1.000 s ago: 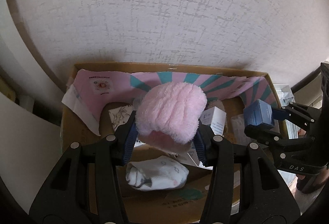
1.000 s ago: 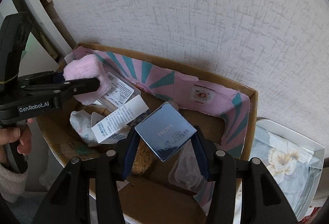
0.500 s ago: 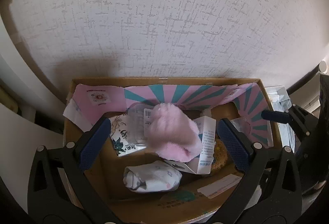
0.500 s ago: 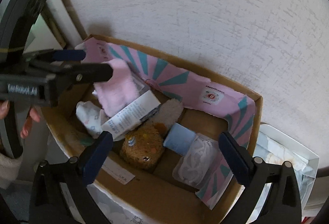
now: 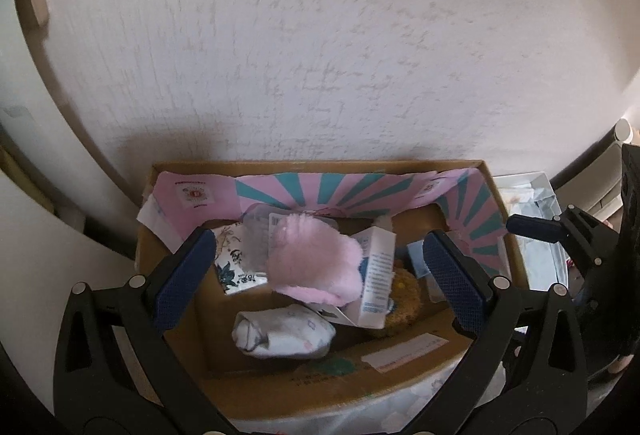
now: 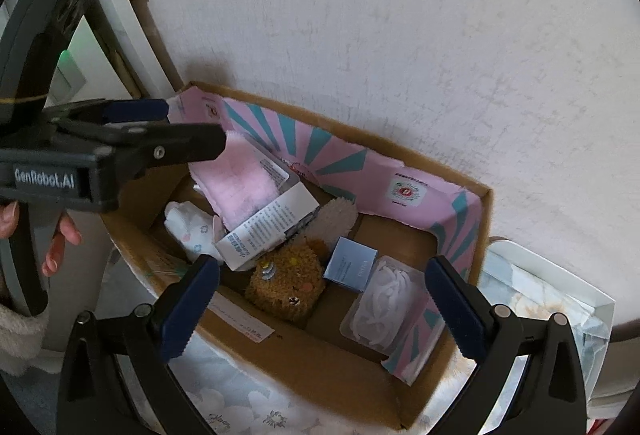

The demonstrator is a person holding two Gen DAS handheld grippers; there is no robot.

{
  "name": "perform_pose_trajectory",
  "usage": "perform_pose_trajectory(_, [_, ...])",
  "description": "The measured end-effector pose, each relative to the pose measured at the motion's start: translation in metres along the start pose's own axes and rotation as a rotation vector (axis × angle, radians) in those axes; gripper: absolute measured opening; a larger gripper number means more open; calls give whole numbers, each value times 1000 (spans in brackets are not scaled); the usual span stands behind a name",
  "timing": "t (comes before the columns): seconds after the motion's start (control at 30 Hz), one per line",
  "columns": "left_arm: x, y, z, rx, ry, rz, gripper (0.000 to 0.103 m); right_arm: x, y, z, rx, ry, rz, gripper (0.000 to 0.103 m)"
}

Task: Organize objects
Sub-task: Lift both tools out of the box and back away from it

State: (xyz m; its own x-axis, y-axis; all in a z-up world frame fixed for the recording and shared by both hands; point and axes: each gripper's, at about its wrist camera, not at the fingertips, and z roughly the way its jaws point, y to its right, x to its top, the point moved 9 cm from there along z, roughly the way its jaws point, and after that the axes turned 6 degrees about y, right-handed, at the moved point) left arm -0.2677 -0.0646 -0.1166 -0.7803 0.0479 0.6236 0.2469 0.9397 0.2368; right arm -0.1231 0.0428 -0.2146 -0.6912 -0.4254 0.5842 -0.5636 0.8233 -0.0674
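Observation:
An open cardboard box (image 5: 320, 165) (image 6: 485, 219) lined with pink-and-teal paper stands against a white wall. In it lie a pink fluffy cloth (image 5: 316, 263) (image 6: 240, 183), a rolled white sock (image 5: 280, 331) (image 6: 190, 229), a white carton (image 5: 376, 275) (image 6: 268, 231), a brown plush toy (image 6: 286, 283) and a small blue box (image 6: 350, 269). My left gripper (image 5: 319, 236) (image 6: 194, 127) hangs open above the pink cloth, holding nothing. My right gripper (image 6: 322, 263) is open over the plush and the blue box, also holding nothing.
A clear plastic pack (image 6: 380, 299) lies by the blue box at the box's right end. A white tray with a floral sheet (image 6: 560, 287) (image 5: 532, 187) sits right of the box. Floral fabric (image 6: 224, 387) lies under the front edge. A hand (image 6: 60, 239) holds the left gripper.
Both grippers opened wide and rose. The pink cloth dropped from the left one into the box, and the blue box dropped from the right one beside the plush.

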Motion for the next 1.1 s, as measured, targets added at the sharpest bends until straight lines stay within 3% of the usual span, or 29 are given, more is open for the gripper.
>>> perform_pose_trajectory(0.23, [5,30,-42,10,48,21,103,12,9,-49,-51,98,132,102])
perform_pose_trajectory(0.47, [-10,60,-74,35,96,28,103,1,45,-101,-172,164,299,102])
perform_pose_trajectory(0.77, [-40,74,-105,50,154,-22,103,-34,64,-137,-259,223,356,102])
perform_pose_trajectory(1.1, [-59,98,-108,65,179,25,103,-60,75,-148,-318,207,351,102])
